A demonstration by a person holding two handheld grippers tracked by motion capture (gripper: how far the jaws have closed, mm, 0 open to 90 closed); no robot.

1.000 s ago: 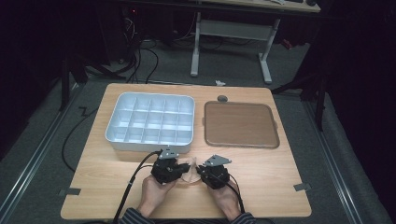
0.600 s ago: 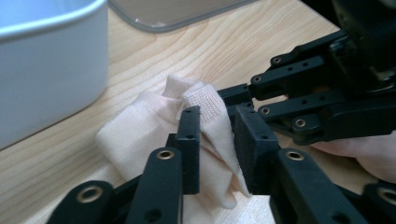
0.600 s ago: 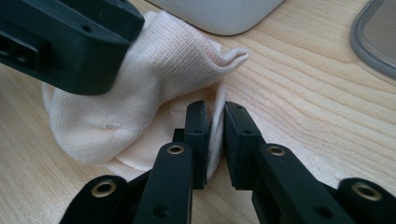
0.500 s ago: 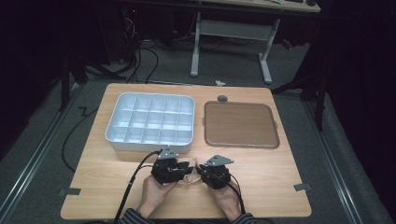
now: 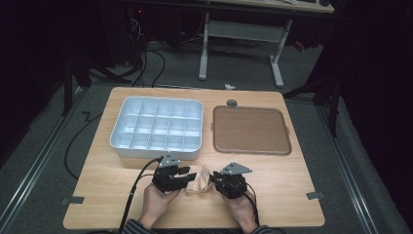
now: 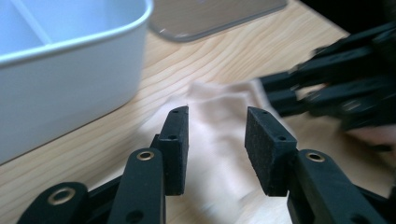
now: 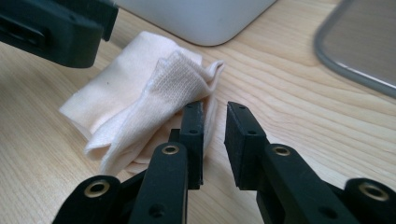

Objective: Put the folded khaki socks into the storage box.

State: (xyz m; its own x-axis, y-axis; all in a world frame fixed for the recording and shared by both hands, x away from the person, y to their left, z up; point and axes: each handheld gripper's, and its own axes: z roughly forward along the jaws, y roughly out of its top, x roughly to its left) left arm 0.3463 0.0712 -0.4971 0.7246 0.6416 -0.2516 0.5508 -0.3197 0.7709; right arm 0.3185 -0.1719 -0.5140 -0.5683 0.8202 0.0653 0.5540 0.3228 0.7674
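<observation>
Wooden table point(image 5: 112, 195) holds a white divided tray point(image 5: 157, 127) and a brown tray point(image 5: 251, 129), both empty. Near my edge lies a cream cloth point(image 7: 140, 98), roughly folded, between my grippers. My left gripper point(image 6: 217, 135) has just been opening, fingers spread above the cloth. My right gripper point(image 7: 215, 140) is slightly parted, pinching nothing. I judge the folding nearly finished; stowing remains.

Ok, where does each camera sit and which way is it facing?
High view: above the person's side, looking forward and down on the table; hands and both grippers show.
Left gripper view: rides the left gripper, facing the cream cloth.
Right gripper view: rides the right gripper, open beside it.
Both gripper views share the cloth and white divided tray.
</observation>
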